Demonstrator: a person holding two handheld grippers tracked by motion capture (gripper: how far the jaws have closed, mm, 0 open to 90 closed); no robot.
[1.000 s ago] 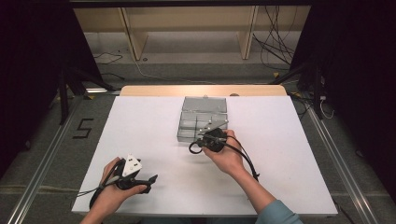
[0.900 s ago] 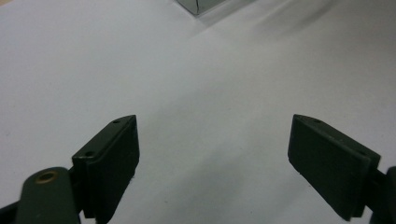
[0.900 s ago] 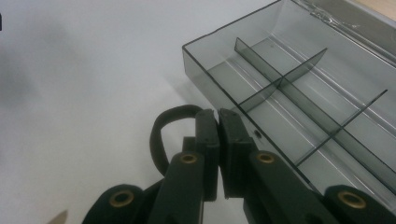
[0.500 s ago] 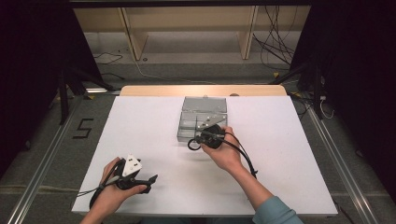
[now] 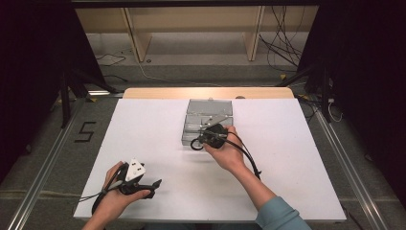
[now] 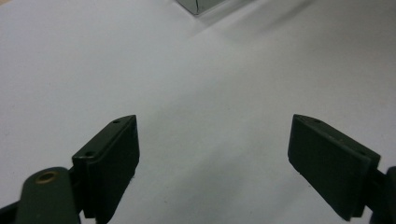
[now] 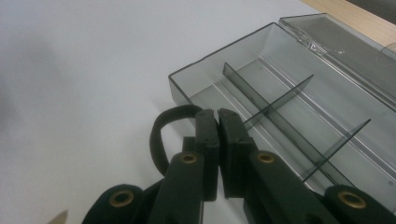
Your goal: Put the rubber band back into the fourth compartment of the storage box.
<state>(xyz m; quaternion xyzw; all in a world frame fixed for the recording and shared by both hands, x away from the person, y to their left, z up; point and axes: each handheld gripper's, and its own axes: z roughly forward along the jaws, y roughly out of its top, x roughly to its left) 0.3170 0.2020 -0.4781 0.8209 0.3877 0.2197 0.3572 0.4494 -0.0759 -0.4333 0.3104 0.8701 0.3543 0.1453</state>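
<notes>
Left tool: left tool [image 5: 154,183] lies low over the near-left part of the table [image 5: 143,129], held in the person's left hand [image 5: 114,194]; its two flat, matte black jaws stand wide apart with bare white surface between them in the left gripper view; a white three-cornered plate sits on top.
Table: smooth matte white sheet, with a strip of pale wood along the far edge.
Box: clear, smoke-grey plastic organiser box [image 5: 207,120] sits at the table's middle, far from the left tool; rectangular, thin-walled, glossy, split by straight dividers into compartments; its hinged lid [image 7: 348,44] lies open flat on the far side.
Loop: black rounded loop [image 7: 163,135], dull and rubbery-looking, curves out beside the right tool's jaws at the box's near corner.
Right tool: right tool [image 7: 218,122] hovers at the box's near edge, its flat black jaws pressed together; whether they pinch the loop cannot be told.
</notes>
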